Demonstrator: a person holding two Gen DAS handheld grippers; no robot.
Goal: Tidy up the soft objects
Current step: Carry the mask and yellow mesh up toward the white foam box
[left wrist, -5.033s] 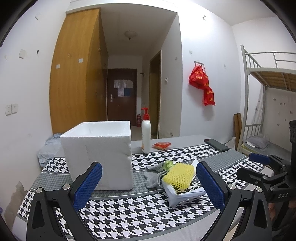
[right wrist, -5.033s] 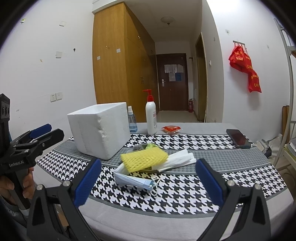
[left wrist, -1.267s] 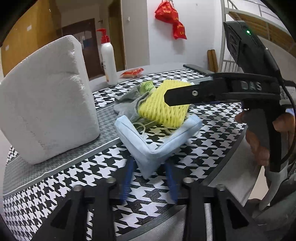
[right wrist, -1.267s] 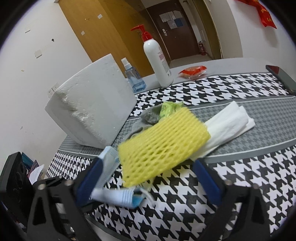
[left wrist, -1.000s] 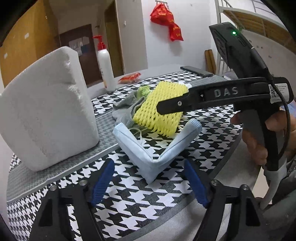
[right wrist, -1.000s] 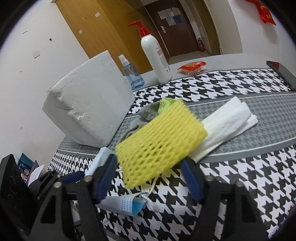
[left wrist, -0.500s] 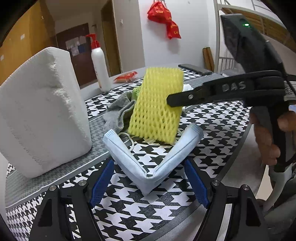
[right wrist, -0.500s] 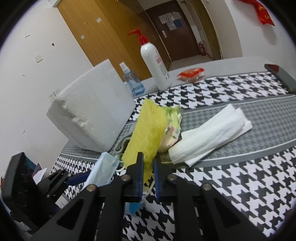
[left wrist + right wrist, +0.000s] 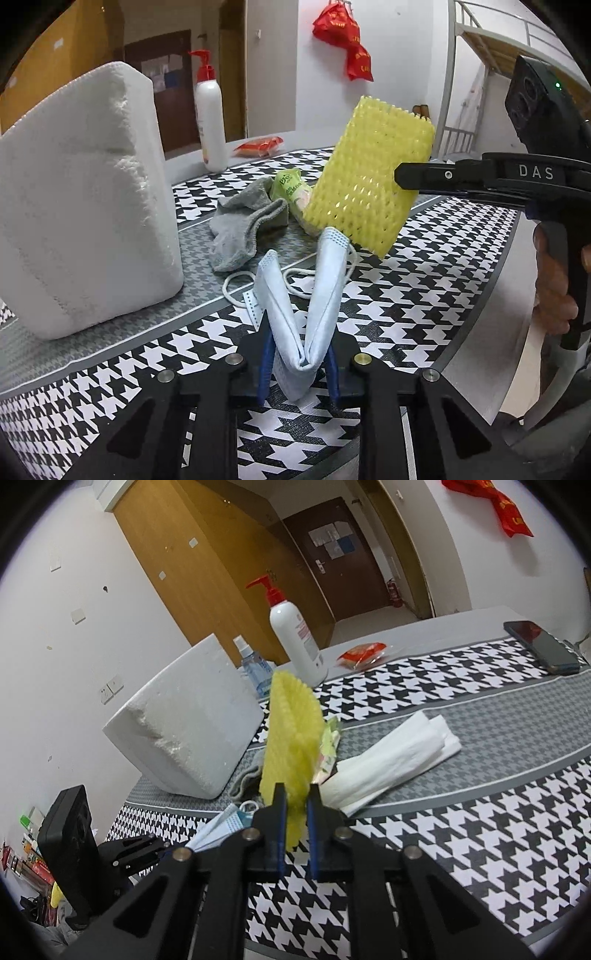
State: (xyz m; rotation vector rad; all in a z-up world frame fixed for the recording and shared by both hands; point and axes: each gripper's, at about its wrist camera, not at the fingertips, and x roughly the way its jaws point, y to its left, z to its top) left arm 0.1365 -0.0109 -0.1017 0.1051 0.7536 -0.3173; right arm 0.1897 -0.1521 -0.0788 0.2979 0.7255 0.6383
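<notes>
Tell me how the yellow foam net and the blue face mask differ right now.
The yellow foam net is a stiff-looking mesh pad held clear of the table; the blue face mask is smooth pleated cloth, folded into a V, its loops trailing on the tablecloth. The right tongs pinch the net; the left tongs are closing on the mask.

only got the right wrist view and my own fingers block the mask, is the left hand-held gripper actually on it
observer: yes, the left hand-held gripper has its jaws closing, with the face mask folded into a V between them.
operator: is my yellow net off the table
observer: yes, the yellow foam net in the right hand-held gripper is held up off the tablecloth.
operator: anything trailing off the mask
observer: one ear loop lies on the cloth, just in front of the grey sock.
</notes>
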